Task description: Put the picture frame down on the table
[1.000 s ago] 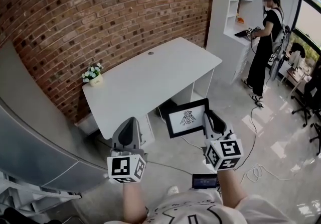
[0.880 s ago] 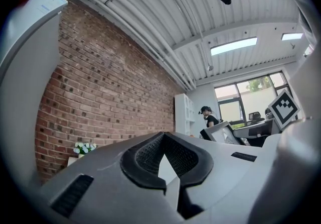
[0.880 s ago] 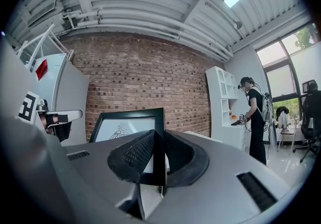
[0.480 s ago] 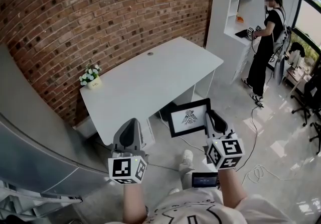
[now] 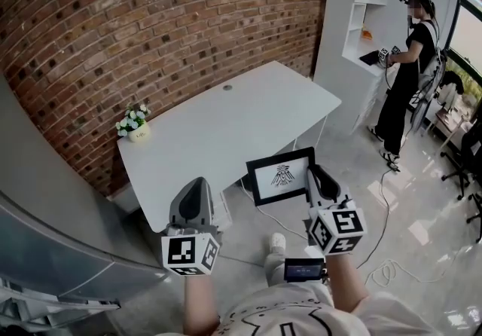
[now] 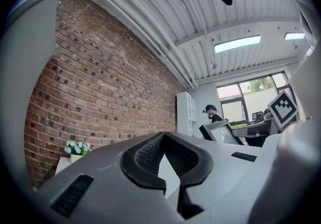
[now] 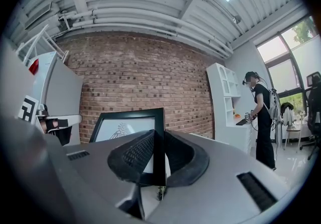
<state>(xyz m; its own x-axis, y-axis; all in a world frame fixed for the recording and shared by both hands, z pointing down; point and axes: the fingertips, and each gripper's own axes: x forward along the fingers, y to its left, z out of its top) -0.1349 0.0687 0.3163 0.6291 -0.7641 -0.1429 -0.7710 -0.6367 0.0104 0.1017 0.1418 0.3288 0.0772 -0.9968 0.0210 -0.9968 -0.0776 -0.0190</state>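
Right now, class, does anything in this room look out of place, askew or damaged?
Only the picture frame: it hangs tilted above the floor, clamped by one edge in the right gripper, short of the white table. Nothing looks spilled or broken.

Black picture frame (image 5: 282,175) around a white print with a dark emblem; white bench (image 5: 226,123); red-brown brick wall (image 5: 151,18).

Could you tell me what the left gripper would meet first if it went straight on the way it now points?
Most likely the near edge of the white table, straight ahead of the left gripper with nothing visible between. Whether it would hit the edge or clear the top is unclear.
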